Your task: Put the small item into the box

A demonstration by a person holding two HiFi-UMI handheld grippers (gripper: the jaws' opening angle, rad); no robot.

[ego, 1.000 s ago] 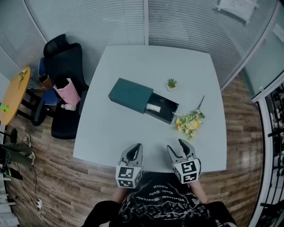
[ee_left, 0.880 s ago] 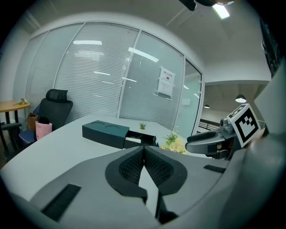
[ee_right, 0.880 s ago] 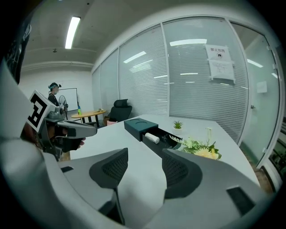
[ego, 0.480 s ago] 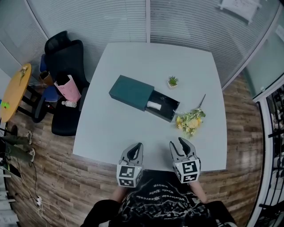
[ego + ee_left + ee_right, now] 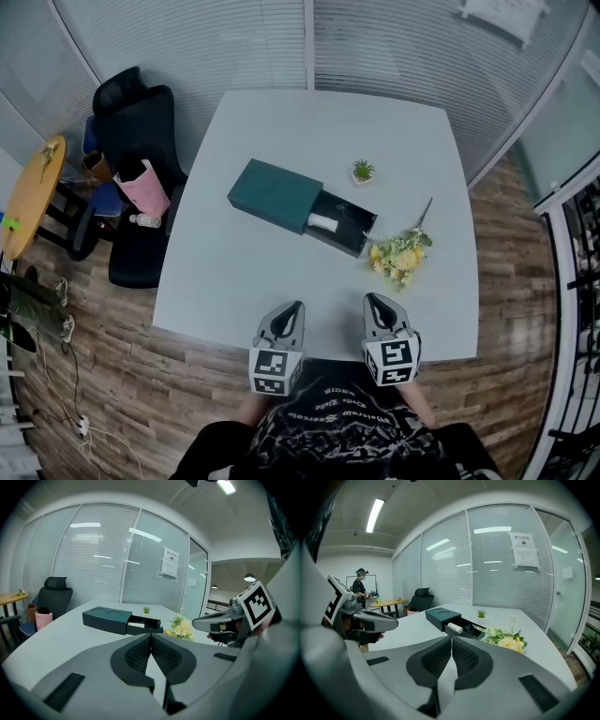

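Head view: the small white roll point(image 5: 322, 222) in the dark teal box point(image 5: 277, 195) is judged light, squashy (best pinched mid-length); left gripper point(image 5: 291, 311) and right gripper point(image 5: 377, 303) are closed on nothing.

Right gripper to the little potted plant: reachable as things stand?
Probably yes, from above. The right gripper, jaws together, sits at the table near edge; the bouquet and the box's open drawer lie roughly between it and the potted plant, so it must pass over them.

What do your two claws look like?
The left claw and right claw are grey, pointed, with black ribbed pads and a white cube of black square markers each. The right claw's jaws are closing, empty. The shirt is black with pale lettering.
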